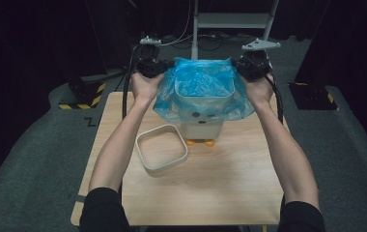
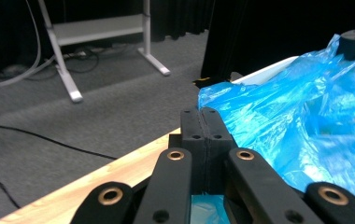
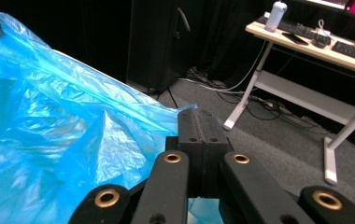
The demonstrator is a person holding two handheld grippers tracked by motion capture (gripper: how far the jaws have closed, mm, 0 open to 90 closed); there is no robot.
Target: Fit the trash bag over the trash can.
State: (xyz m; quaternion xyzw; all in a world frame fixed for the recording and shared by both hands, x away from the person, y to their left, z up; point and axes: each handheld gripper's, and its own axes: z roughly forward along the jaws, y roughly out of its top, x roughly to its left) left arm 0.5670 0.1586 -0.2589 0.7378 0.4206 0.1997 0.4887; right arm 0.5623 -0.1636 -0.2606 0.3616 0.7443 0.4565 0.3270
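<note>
A small white bin [image 1: 203, 124] with a face and orange feet stands at the far middle of the wooden table [image 1: 210, 193]. A blue plastic bag [image 1: 202, 89] lines it and hangs over its rim. My left gripper [image 1: 155, 67] is shut on the bag's far left edge, and my right gripper [image 1: 249, 67] is shut on its far right edge. In the left gripper view the jaws [image 2: 206, 116] meet with the blue bag [image 2: 297, 116] pinched between them, by the bin's white rim [image 2: 269, 71]. In the right gripper view the gripper [image 3: 202, 119] likewise pinches the bag [image 3: 63, 121].
A white square ring [image 1: 161, 149] lies on the table just left of the bin's front. Beyond the table stand a white metal frame [image 1: 230, 21] and two black bases with yellow stripes [image 1: 82, 94] [image 1: 312, 94]. Cables lie on the grey carpet [image 2: 49, 140].
</note>
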